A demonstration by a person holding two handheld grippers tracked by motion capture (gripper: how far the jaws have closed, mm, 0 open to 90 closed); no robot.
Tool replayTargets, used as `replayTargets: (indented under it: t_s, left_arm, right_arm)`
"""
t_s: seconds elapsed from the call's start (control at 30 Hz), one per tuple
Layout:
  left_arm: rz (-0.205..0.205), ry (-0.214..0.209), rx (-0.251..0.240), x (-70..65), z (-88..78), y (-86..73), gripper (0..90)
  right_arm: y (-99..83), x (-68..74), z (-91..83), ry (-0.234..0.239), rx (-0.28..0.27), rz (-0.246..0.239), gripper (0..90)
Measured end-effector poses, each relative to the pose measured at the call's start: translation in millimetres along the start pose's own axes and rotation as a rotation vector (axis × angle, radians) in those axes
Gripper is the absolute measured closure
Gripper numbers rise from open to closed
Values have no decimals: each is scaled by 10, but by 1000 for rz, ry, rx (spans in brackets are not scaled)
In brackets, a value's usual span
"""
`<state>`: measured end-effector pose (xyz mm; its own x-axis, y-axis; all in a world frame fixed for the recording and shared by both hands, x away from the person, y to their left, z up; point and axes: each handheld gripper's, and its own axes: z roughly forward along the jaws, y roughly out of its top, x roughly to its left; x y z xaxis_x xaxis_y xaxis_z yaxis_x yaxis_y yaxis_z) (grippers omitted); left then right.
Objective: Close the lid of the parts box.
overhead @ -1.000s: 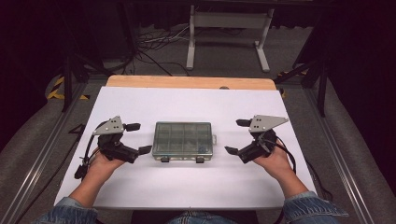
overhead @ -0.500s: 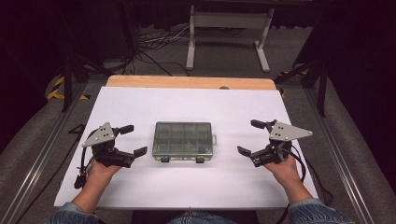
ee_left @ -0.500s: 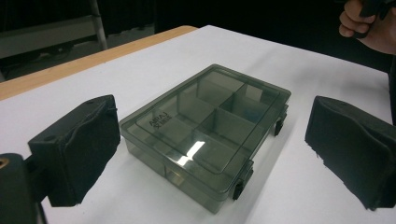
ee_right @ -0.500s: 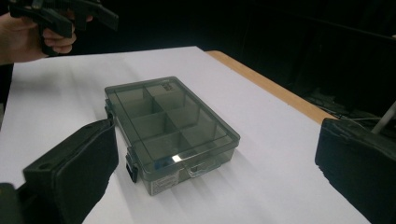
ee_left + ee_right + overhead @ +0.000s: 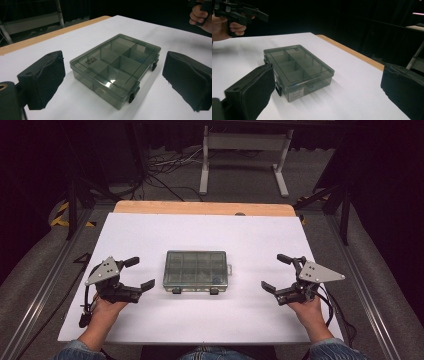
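A smoky clear plastic compartment box (image 5: 196, 270) lies shut in the middle of the white table, its two dark latches toward the person. The same box (image 5: 117, 66) sits between and beyond the left gripper's jaws, and the box (image 5: 298, 68) also lies ahead of the right gripper's jaws. My left gripper (image 5: 139, 274) is left of the box, open and holding nothing. My right gripper (image 5: 276, 272) is right of the box, open and holding nothing. Neither touches the box.
The white table top (image 5: 200, 235) has a wooden strip (image 5: 205, 208) along its far edge. Beyond it stand a white metal frame (image 5: 245, 155) and cables on the floor. Metal rails (image 5: 45, 285) run along both sides of the table.
Both grippers have moved outward and toward the person, away from the box. The box has not moved.
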<state>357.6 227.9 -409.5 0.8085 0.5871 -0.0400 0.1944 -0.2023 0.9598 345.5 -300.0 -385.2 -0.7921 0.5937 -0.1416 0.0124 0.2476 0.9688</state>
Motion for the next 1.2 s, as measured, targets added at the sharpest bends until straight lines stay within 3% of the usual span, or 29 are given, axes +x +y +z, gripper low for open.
replayTargets:
  t_s: [0.1,0.2,0.4,0.63,0.77,0.87,1.1,1.2]
  left_arm:
    - [-1,6,-2,11,-6,-32,48]
    - [-2,11,-7,14,-10,-50,45]
    - [28,14,-29,14,-36,-118,43]
    - [30,6,-40,33,-24,-190,35]
    - [14,6,-38,64,2,-253,32]
    - [-25,-1,-49,102,7,-307,29]
    - [-34,8,-65,162,-17,-375,24]
    - [-36,11,-44,175,-5,-420,21]
  right_arm:
    - [-75,1,-24,-11,8,13,1]
    - [-139,3,-48,-16,-22,11,1]
    - [-255,6,-77,-42,-46,17,1]
    - [-399,-2,-33,-58,-26,35,1]
    - [-443,-10,-38,-80,-33,49,1]
    - [-487,0,-13,-72,-18,66,2]
    - [-552,11,63,-53,33,64,1]
    - [-564,6,78,-48,42,68,2]
